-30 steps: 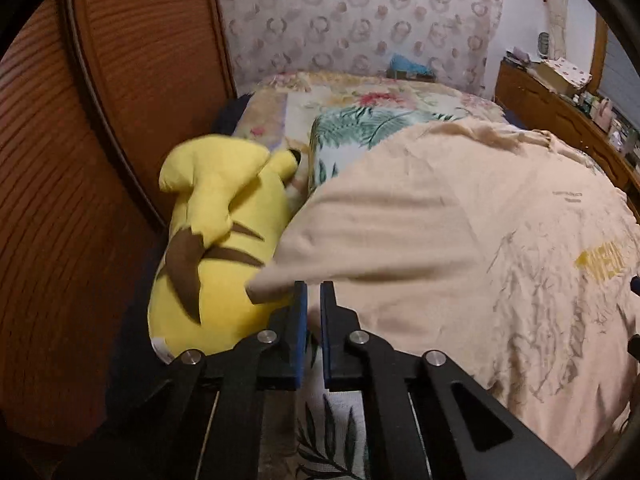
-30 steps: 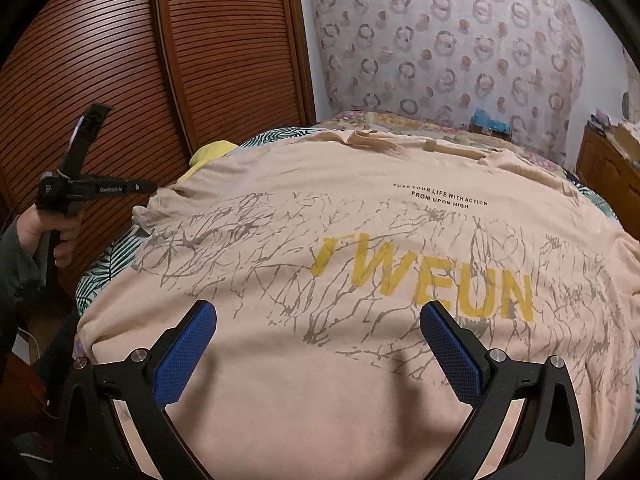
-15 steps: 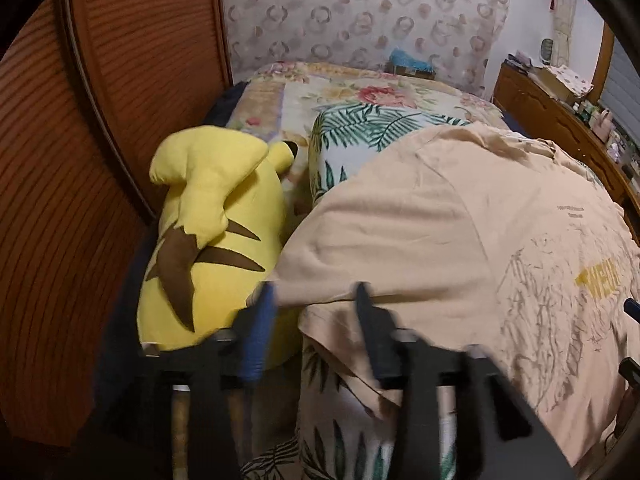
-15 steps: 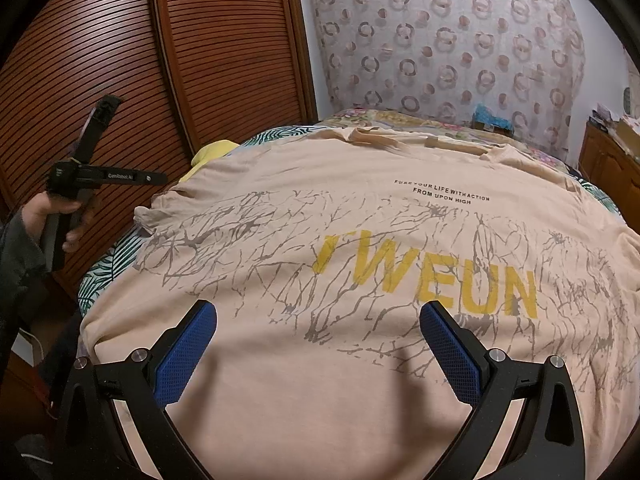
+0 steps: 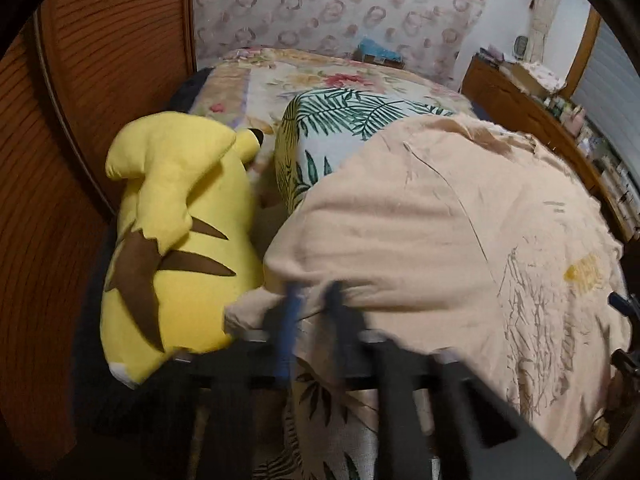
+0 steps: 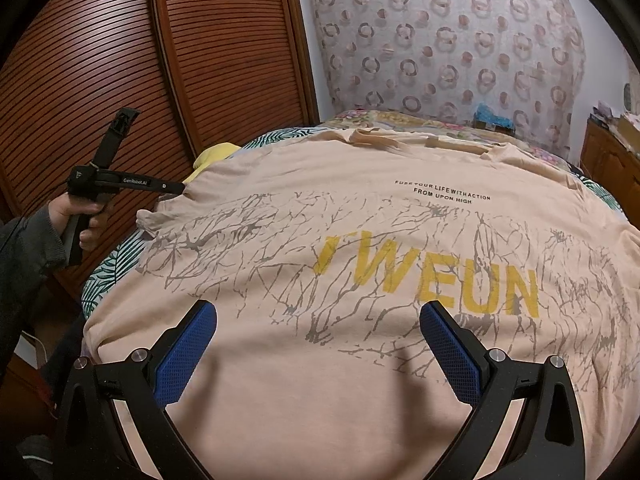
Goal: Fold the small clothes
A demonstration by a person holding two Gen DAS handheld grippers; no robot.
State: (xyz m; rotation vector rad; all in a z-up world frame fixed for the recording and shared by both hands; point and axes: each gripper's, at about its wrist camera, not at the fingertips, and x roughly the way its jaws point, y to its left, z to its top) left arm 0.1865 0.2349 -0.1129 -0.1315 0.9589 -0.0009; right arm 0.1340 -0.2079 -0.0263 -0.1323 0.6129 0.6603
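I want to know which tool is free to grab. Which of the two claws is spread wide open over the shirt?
The right claw: its blue pads stand far apart above the peach T-shirt. The left claw is blurred at the sleeve.

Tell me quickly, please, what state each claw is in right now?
Left claw: blurred by motion, narrow gap at the T-shirt sleeve edge; grip cannot be told.
Right claw: wide open above the T-shirt, holding nothing.

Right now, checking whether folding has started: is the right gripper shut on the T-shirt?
No, the right gripper hangs wide open above the T-shirt, which lies flat.
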